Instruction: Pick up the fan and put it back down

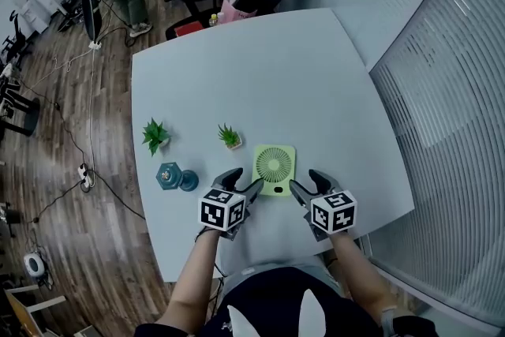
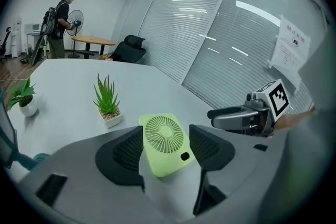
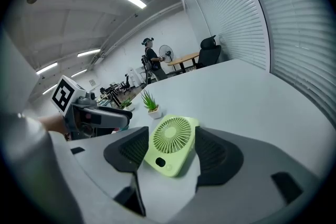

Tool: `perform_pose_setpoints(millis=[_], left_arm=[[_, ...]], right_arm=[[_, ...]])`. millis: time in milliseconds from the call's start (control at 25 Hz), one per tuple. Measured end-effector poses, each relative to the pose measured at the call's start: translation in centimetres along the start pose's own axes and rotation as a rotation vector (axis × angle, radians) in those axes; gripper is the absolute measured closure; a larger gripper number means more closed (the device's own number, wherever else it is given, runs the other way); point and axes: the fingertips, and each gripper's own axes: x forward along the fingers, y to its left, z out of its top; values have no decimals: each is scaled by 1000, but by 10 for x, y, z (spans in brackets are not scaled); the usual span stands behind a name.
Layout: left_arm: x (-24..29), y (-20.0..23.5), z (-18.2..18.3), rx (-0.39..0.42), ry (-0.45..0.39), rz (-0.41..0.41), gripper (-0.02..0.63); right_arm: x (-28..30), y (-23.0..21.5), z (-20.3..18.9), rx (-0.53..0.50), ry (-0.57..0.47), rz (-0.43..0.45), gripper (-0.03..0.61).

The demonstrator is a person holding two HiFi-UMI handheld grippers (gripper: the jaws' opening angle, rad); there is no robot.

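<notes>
Head view shows the green fan [image 1: 274, 167] lying flat on the pale desk [image 1: 276, 67], close to the person's edge. The left gripper [image 1: 243, 184] and right gripper [image 1: 309, 184] hover just beside its near corners, fingers spread wide, holding nothing. A small potted plant [image 1: 230, 136] stands near the fan's far left corner.

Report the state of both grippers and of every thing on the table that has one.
fan: lying flat on the table, grille up, not gripped.
left gripper: open, fingers apart, holding nothing.
right gripper: open, fingers apart, holding nothing.
plant by the fan: upright.
farther plant: upright.
</notes>
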Motion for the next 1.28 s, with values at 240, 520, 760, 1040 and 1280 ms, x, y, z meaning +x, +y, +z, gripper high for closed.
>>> perform_pose_setpoints(millis=[240,520,760,1040,1280], left_arm=[[16,9,-12,-9,42,0,345],[33,19,-27,-19,94,1,345],[49,25,-35,-10,129,4,345],[60,29,-48,-82,155,-19,345],[67,29,-54,-108,173,-35,345]], right_arm=[[18,-6,-9,20,51,17,308],[38,-10,-22,43,120,47,304],[52,-18,-39,86,174,59,296],[62,-23,-54,157,215,66,293],[72,-26,-65,171,249,70,293]])
